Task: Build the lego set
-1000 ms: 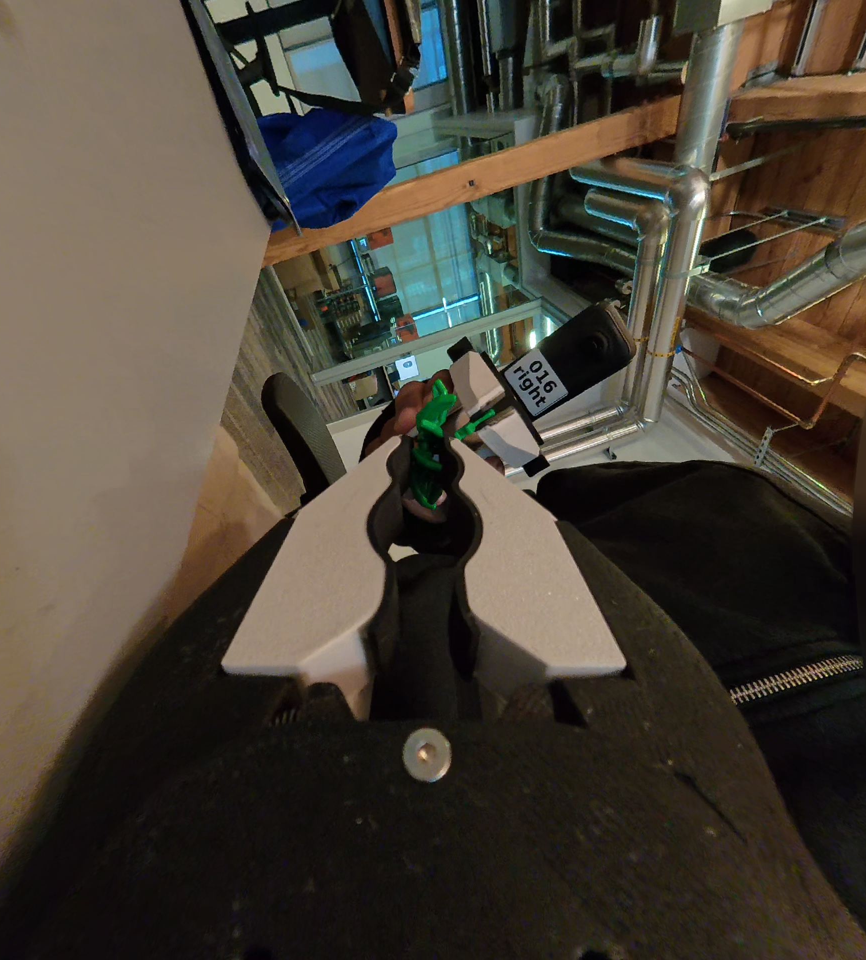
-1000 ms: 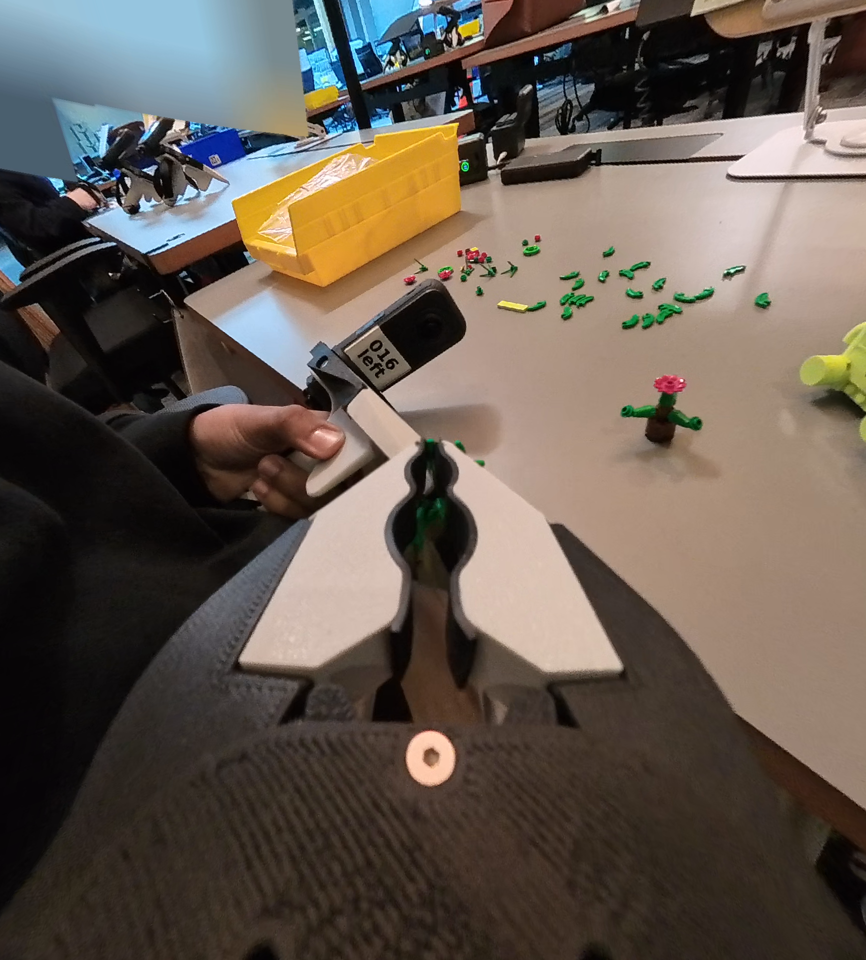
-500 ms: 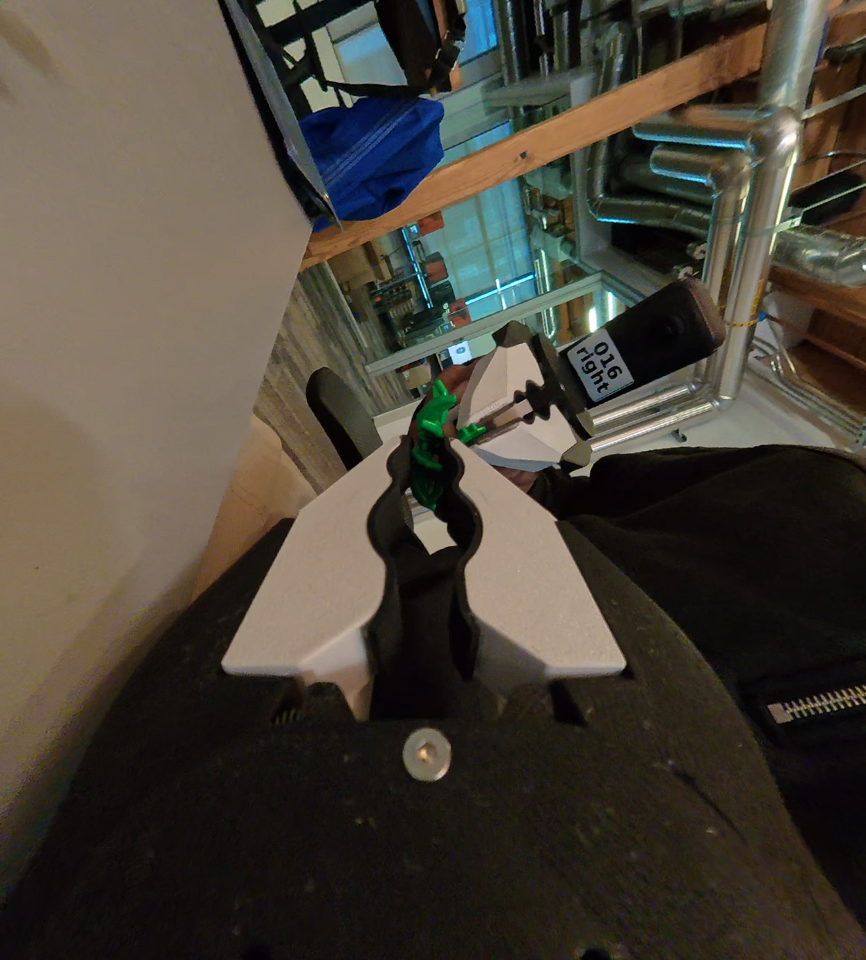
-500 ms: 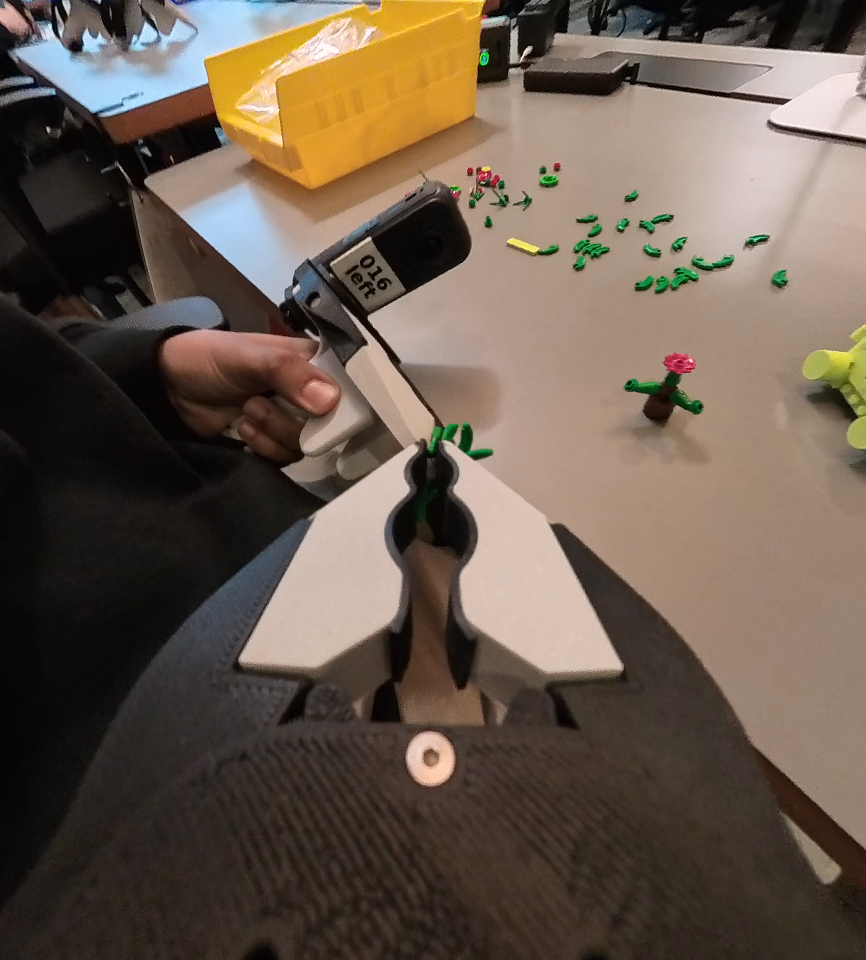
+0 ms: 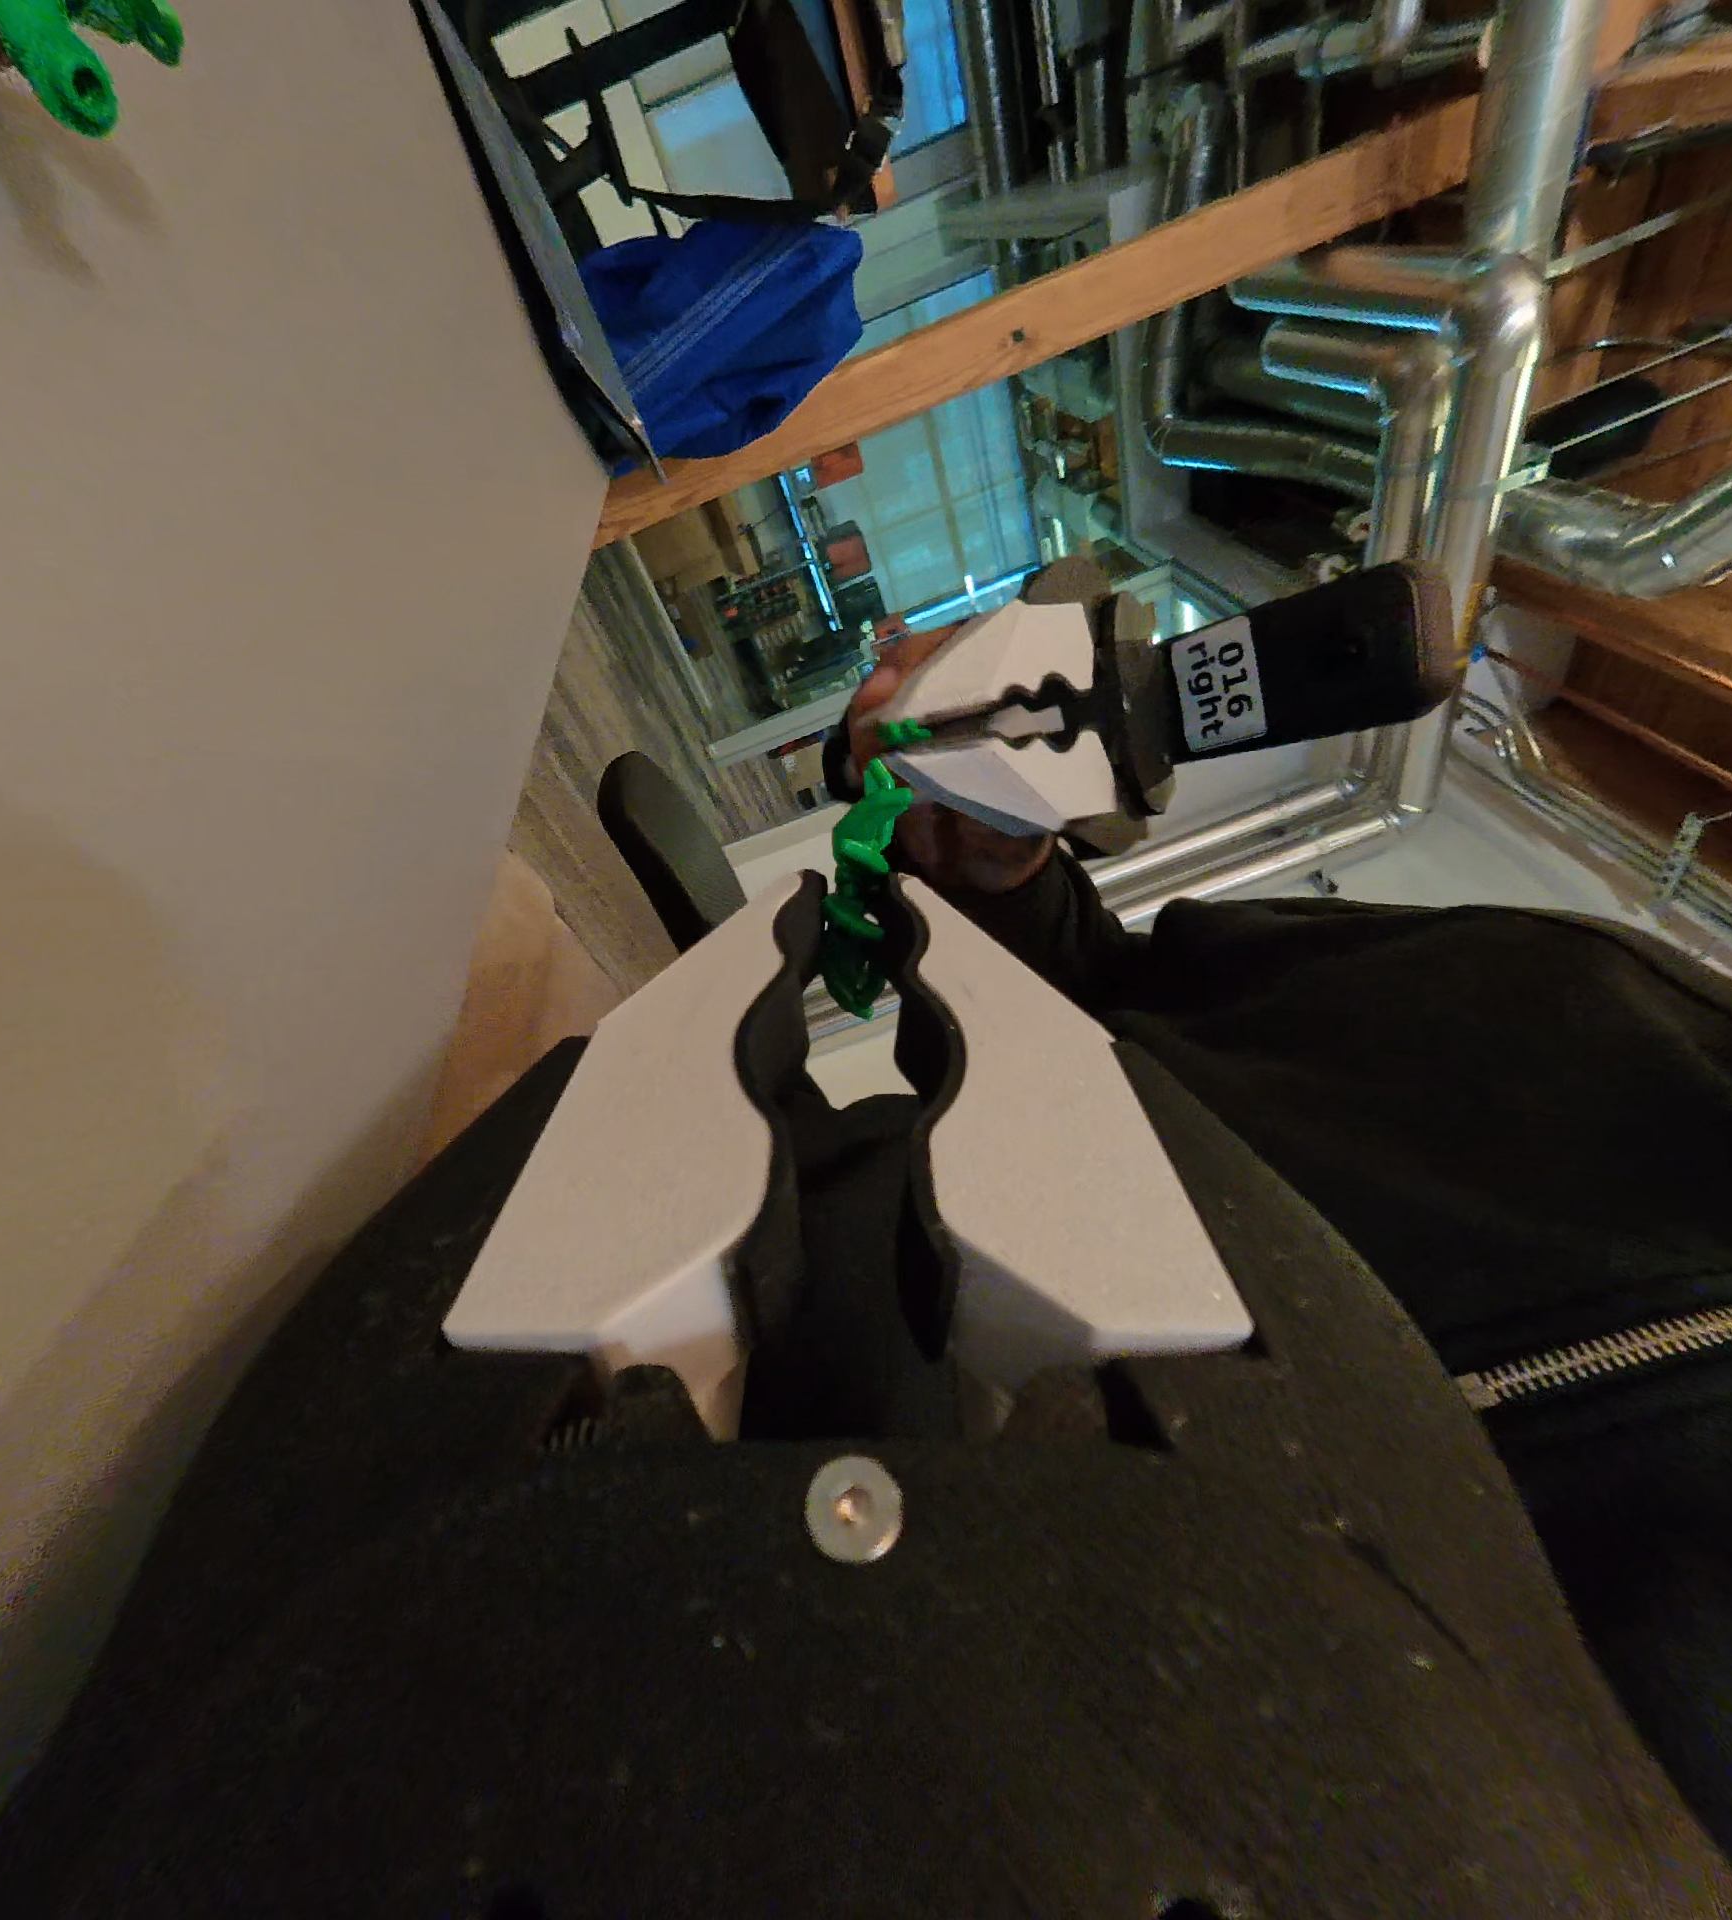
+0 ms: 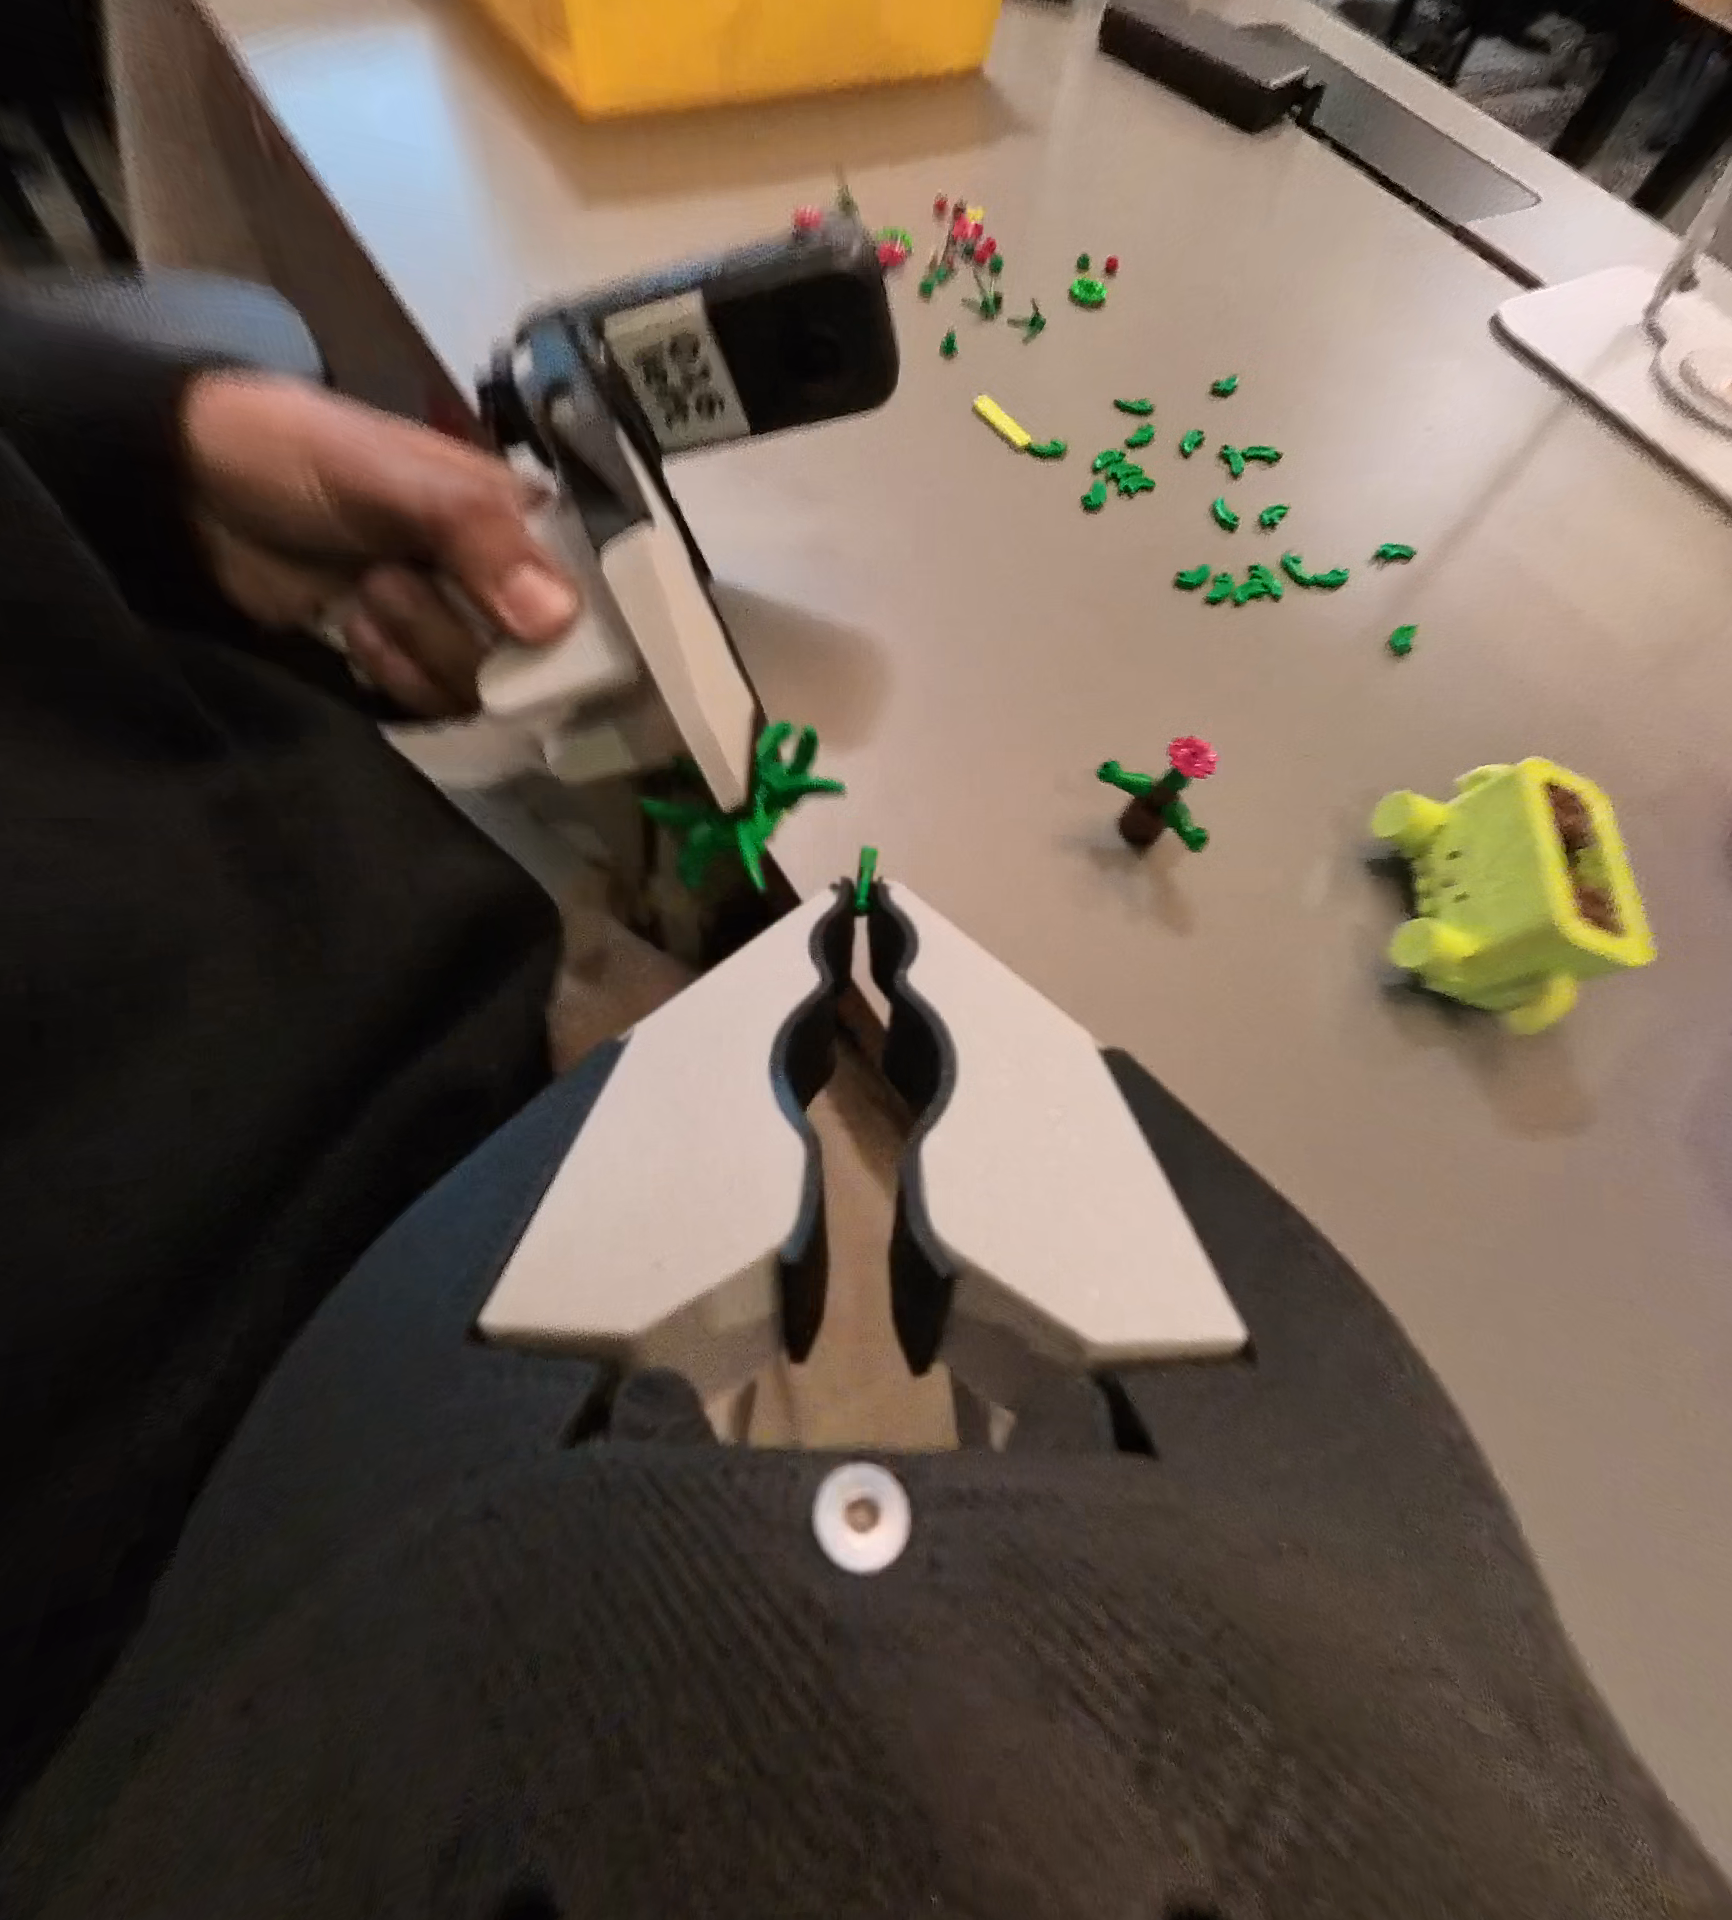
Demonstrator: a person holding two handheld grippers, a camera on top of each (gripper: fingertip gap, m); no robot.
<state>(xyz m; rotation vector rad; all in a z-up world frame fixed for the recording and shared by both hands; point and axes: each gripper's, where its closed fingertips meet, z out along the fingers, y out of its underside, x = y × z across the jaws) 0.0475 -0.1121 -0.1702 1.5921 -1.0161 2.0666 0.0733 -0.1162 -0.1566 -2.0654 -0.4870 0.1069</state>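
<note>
Left gripper [image 5: 857,914] clamped on my leafy green stem [image 5: 860,904], held above table edge. Right gripper [image 6: 862,902] pinching small green leaf piece [image 6: 865,864], just beside stem. White label with printed writing on each gripper's black camera. On grey table [image 6: 1257,1195]: loose green leaves [image 6: 1246,582], small flower plant [image 6: 1158,800], lime-green pot [image 6: 1511,894], yellow bin [image 6: 768,52]. Right view blurred.

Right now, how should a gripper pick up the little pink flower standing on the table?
Grip the little pink flower low on its dark brown base, coming from above, jaws either side. It stands upright, its green leaves stick out sideways, and the pink top looks small and fragile.
</note>
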